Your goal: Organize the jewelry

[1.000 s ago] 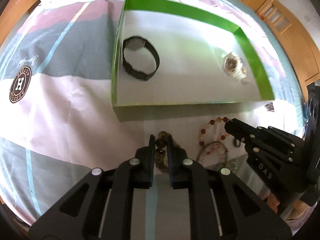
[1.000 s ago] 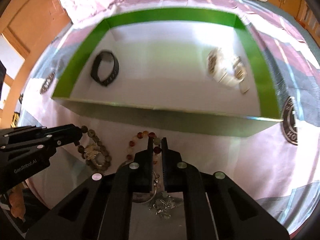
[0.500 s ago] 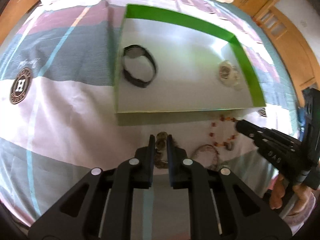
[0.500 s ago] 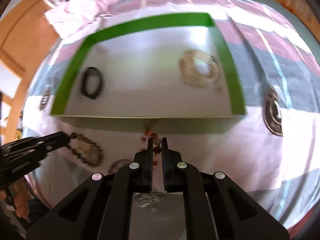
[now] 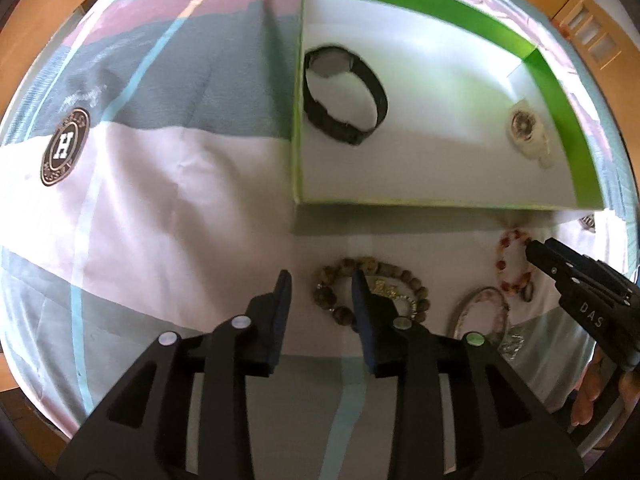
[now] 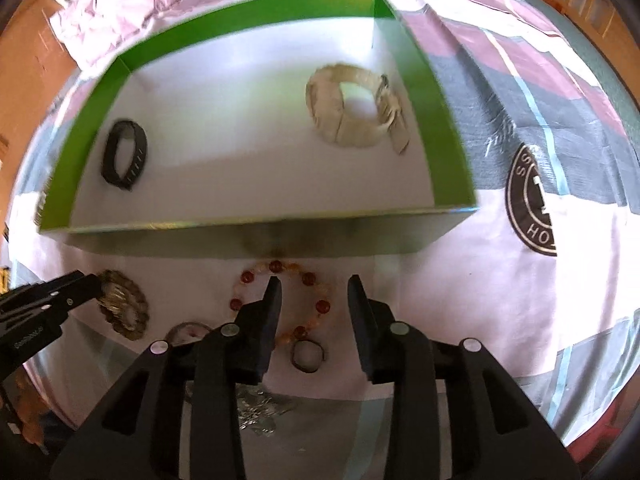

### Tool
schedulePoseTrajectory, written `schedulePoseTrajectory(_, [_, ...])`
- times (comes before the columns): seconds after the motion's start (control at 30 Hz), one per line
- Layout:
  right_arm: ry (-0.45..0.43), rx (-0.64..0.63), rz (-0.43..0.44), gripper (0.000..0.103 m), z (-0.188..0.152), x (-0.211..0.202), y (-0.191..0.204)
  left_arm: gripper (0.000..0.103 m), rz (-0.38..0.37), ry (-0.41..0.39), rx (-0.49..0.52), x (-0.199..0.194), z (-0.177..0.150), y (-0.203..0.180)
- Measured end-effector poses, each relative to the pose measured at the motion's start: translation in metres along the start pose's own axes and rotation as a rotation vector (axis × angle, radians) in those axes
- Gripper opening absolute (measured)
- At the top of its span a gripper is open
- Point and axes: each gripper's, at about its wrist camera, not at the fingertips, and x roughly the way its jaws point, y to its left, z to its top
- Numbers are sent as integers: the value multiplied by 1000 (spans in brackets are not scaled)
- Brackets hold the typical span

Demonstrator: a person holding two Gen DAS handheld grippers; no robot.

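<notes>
A green-walled box (image 5: 296,128) (image 6: 448,152) with a white floor lies on the bedspread; it holds a black watch (image 5: 344,96) (image 6: 124,156) and a cream watch (image 5: 528,132) (image 6: 356,108). In front of the box lie a brown bead bracelet (image 5: 372,292) (image 6: 122,304), a red-orange bead bracelet (image 5: 514,264) (image 6: 280,300), a thin bangle (image 5: 480,312) and a dark ring (image 6: 307,355). My left gripper (image 5: 320,280) is open, empty, at the brown bracelet's left side. My right gripper (image 6: 314,284) is open, empty, over the red-orange bracelet.
A silver chain heap (image 6: 256,412) (image 5: 512,344) lies near the front. The striped bedspread has round logo patches (image 5: 64,148) (image 6: 532,208). A pink quilt (image 6: 132,4) and wooden furniture (image 5: 588,12) lie beyond the box.
Both grippers were shut on the bracelets and have opened. The brown bracelet and the red-orange bracelet now lie on the bedspread. Both cameras have moved closer to the box.
</notes>
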Motion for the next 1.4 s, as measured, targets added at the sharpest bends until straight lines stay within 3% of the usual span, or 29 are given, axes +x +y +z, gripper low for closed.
schedulePoseTrajectory(0.23, [12,-83,-51,33,-5,10,14,32,51,-2,35,12,1,-10])
schedulePoseTrajectory(0.27, [11,-84,-44,27,-5,10,14,32,52,-3,36,13,1,-11])
schedulePoseTrajectory(0.37, [12,-86,-32,9,-6,8,14,17,32,-3,29,11,1,-11])
schedulePoseTrajectory(0.57, [12,-84,16,7,-6,6,19,13,-38,-21,18,0,3,-9])
schedulePoseTrajectory(0.93, [-140,-107,174,8,-6,-53,23,13,-230,-154,46,-60,1,-15])
schedulePoseTrajectory(1.17, [-204,-120,209,8,-4,-75,28,13,-266,-234,56,-82,3,-19])
schedulePoseTrajectory(1.4, [-351,-123,234,8,-4,-104,27,13,-275,-423,65,-123,0,-24])
